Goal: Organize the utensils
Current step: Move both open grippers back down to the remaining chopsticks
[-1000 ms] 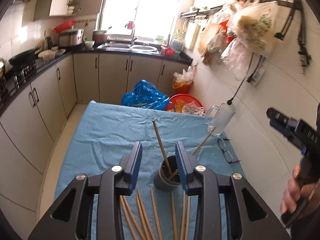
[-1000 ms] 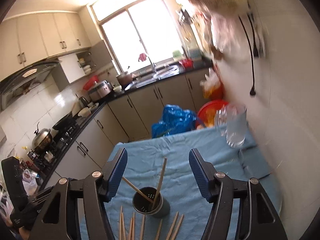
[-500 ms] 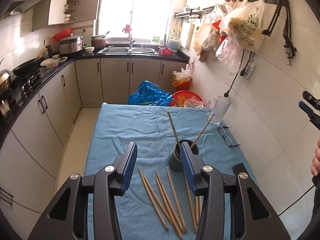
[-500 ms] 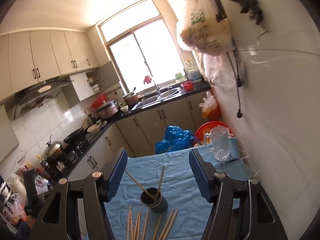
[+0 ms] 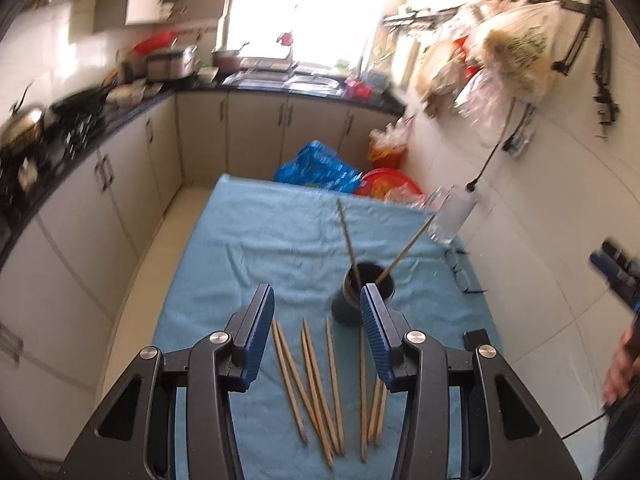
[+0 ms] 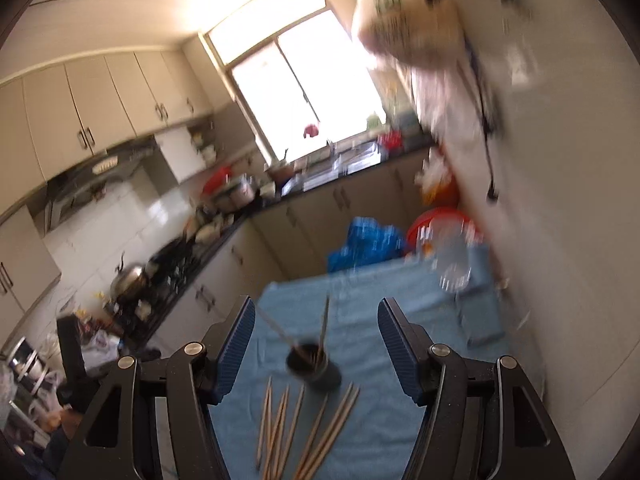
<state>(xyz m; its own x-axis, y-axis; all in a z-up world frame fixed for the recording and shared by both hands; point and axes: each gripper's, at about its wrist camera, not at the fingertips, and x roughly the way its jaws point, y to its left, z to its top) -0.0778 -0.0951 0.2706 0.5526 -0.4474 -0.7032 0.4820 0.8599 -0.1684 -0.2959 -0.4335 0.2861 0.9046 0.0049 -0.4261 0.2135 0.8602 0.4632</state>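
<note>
Left wrist view shows the left gripper [image 5: 317,334] with its blue-padded jaws apart and nothing between them, hanging above the blue cloth [image 5: 256,248] that covers the table; the jaws have just been opening a little, and the pads touch nothing; below and between them lie the loose chopsticks [image 5: 320,384], wooden, fanned out flat on the cloth in a rough row, some crossing near their lower ends; just beyond the right-hand pad stands the dark cup [image 5: 362,296], upright on the cloth, holding two chopsticks that lean apart, one toward the far left and one toward the right; further back near the wall stands a clear glass jug [image 5: 452,216], and a pair of glasses [image 5: 464,276] lies on the cloth beside the cup's right; the right gripper [image 5: 614,276] shows blurred at the frame's right edge, a hand [image 5: 622,364] below it; right wrist view, much blurred, shows the right gripper [image 6: 316,346] with jaws spread wide and empty, above the same cup [image 6: 314,366] and the loose chopsticks [image 6: 304,428] nearer the camera; print on a hanging plastic bag [image 5: 512,48] is too blurred to read.
</note>
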